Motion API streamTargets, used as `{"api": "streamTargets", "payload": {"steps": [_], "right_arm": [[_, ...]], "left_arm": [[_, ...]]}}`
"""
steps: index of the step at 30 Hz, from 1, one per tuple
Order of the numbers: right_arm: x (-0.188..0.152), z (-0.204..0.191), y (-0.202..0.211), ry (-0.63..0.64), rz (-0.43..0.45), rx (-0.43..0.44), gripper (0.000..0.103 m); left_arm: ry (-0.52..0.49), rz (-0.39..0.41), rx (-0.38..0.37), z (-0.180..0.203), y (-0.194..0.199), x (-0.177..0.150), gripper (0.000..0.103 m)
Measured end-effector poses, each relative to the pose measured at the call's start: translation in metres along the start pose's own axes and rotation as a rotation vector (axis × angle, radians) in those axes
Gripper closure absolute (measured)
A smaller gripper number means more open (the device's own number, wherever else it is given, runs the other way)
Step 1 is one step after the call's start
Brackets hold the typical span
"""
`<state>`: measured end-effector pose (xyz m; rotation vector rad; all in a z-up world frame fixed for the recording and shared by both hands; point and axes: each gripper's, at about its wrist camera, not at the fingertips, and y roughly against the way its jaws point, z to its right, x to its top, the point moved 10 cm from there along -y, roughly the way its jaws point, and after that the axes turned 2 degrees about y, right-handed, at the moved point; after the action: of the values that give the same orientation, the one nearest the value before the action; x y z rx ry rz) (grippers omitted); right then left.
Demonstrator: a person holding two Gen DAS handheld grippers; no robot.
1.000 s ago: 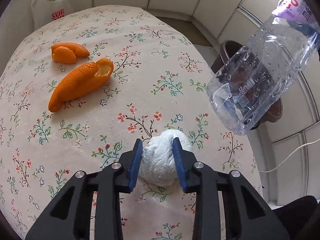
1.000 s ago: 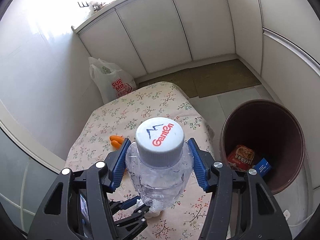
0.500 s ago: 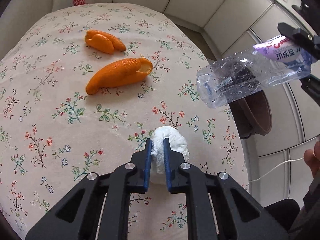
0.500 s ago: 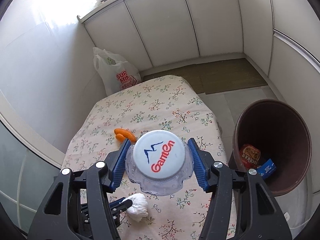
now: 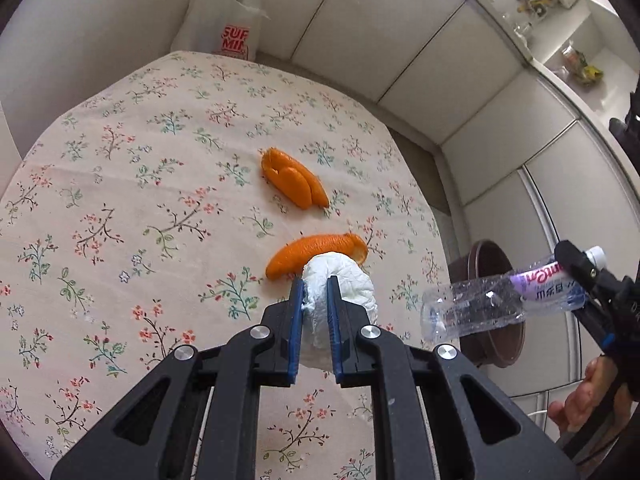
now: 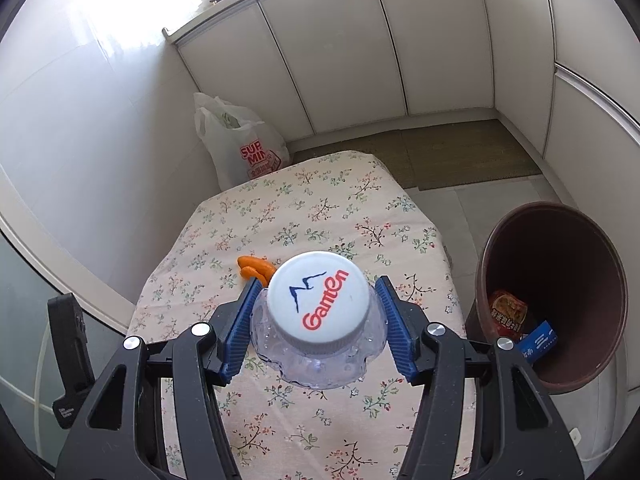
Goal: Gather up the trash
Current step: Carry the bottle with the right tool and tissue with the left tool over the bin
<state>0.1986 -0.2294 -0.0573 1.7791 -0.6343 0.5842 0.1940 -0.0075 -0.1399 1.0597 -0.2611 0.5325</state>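
My left gripper (image 5: 313, 284) is shut on a crumpled white tissue ball (image 5: 348, 284) and holds it above the floral tablecloth (image 5: 120, 200). Two orange peels lie on the cloth: one (image 5: 316, 254) just behind the tissue, one (image 5: 294, 184) farther back. My right gripper (image 6: 316, 288) is shut on a clear plastic water bottle (image 6: 318, 300) with a white cap, held above the table's right side. The bottle also shows in the left wrist view (image 5: 492, 306), near the brown trash bin (image 5: 490, 280). The far peel shows in the right wrist view (image 6: 256, 266).
The brown bin (image 6: 560, 240) stands on the floor right of the table and holds a snack wrapper (image 6: 508, 312) and a blue packet (image 6: 538, 340). A white shopping bag (image 6: 244, 148) stands behind the table by the wall. White cabinets line the back.
My left gripper closed on the tissue ball and lifted it off the cloth. My right gripper has moved with the bottle, tilting it so the cap faces the camera.
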Motion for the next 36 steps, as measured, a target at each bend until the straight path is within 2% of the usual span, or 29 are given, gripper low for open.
{"api": "streamTargets", "payload": {"steps": [6, 17, 20, 27, 36], "right_arm": [[0.004, 0.006, 0.011, -0.008, 0.024, -0.005, 0.048], [0.025, 0.041, 0.046, -0.051, 0.114, -0.043, 0.048], [0.034, 0.061, 0.059, -0.071, 0.145, -0.076, 0.048], [0.048, 0.123, 0.089, -0.156, 0.220, -0.160, 0.048], [0.042, 0.201, 0.106, -0.274, 0.257, -0.276, 0.048]], "left_arm": [[-0.010, 0.068, -0.043, 0.022, 0.016, 0.020, 0.091], [-0.100, 0.095, -0.104, 0.086, 0.022, 0.022, 0.091], [-0.098, 0.089, -0.136, 0.105, 0.020, 0.025, 0.091], [-0.164, 0.088, -0.176, 0.161, 0.013, 0.025, 0.091], [-0.235, 0.049, -0.231, 0.234, -0.012, 0.007, 0.091]]}}
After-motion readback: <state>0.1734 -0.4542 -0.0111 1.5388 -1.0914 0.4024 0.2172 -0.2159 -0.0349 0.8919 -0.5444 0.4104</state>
